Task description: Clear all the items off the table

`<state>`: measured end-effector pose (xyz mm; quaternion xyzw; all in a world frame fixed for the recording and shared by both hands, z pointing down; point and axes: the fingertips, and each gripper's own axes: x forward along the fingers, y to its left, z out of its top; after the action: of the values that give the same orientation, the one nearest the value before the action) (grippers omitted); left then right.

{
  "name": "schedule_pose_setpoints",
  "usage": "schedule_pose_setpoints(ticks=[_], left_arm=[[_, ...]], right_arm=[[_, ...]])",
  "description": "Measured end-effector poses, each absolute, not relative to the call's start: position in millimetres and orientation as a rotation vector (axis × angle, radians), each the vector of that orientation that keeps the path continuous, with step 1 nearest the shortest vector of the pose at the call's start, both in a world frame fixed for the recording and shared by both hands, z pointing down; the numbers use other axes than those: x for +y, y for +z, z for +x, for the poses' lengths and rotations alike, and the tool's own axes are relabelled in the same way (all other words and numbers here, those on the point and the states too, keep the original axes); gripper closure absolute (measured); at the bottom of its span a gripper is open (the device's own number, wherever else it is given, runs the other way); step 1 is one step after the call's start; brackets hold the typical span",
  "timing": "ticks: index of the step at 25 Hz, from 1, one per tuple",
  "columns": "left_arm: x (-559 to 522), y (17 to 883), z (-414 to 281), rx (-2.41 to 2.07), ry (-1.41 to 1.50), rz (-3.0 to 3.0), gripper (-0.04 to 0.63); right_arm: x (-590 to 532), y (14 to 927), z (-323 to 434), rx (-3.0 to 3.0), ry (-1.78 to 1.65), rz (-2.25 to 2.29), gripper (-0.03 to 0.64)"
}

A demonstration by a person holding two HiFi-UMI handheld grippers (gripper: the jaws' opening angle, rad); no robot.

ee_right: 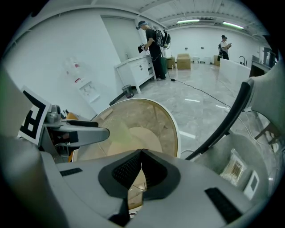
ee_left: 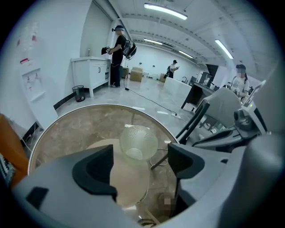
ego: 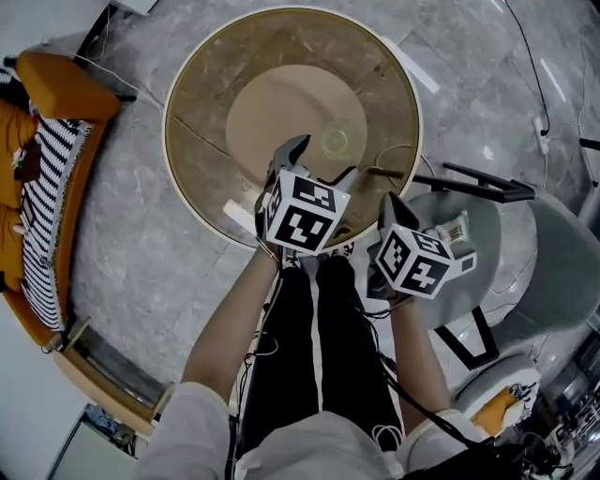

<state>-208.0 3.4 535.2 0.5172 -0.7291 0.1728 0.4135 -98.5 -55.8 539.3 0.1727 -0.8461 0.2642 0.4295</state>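
The clear glass cup [ee_left: 138, 142] stands upright and looks empty on the round glass table [ego: 202, 150], just ahead of the left gripper [ee_left: 141, 160], jaws wide with nothing between them, while the right gripper [ee_right: 141, 153] is pinched closed and empty beside a packet [ee_right: 233, 168] lying in the grey chair shell [ee_right: 213, 153]

Room around the work spot

An orange sofa [ego: 58, 86] with a black-and-white striped cushion [ego: 45, 211] lying on it stands at the left on the grey marble floor [ego: 122, 253]; by the far wall a person with a backpack [ee_left: 118, 53] stands at a white cabinet [ee_left: 91, 72], a small dark bin [ee_left: 78, 92] just beside its near end, cardboard boxes [ee_left: 136, 74] further back, a thin cable [ee_left: 151, 101] across the floor, strip lights [ee_left: 165, 11] overhead
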Motion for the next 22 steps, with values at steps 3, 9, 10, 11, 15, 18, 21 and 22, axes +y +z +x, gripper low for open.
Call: schedule_pose_setpoints(ticks=[3,9,10,11,15,18,21,22], left_arm=[[-12,545,-208,-1.796,0.519,1.334,0.215],[-29,558,-217,-1.805,0.590,1.313,0.210],[-29,560,-219,-1.807,0.588,1.300,0.210],[-30,563,-220,-1.807,0.589,1.287,0.210],[-30,566,-224,-1.816,0.596,1.248,0.213],[-30,566,-225,-1.807,0.590,1.240,0.215],[-29,567,-224,-1.794,0.600,1.239,0.215],[-29,567,-224,-1.791,0.603,1.236,0.215]], right_arm=[[-63,545,-97,-2.100,0.658,0.418,0.592],[-75,556,-93,-2.078,0.655,0.405,0.594],[-76,558,-92,-2.075,0.655,0.402,0.592],[-77,559,-91,-2.072,0.655,0.399,0.592],[-81,561,-93,-2.072,0.651,0.389,0.594],[-85,560,-96,-2.078,0.643,0.388,0.592],[-88,558,-96,-2.085,0.640,0.395,0.594],[-89,557,-95,-2.087,0.641,0.399,0.592]])
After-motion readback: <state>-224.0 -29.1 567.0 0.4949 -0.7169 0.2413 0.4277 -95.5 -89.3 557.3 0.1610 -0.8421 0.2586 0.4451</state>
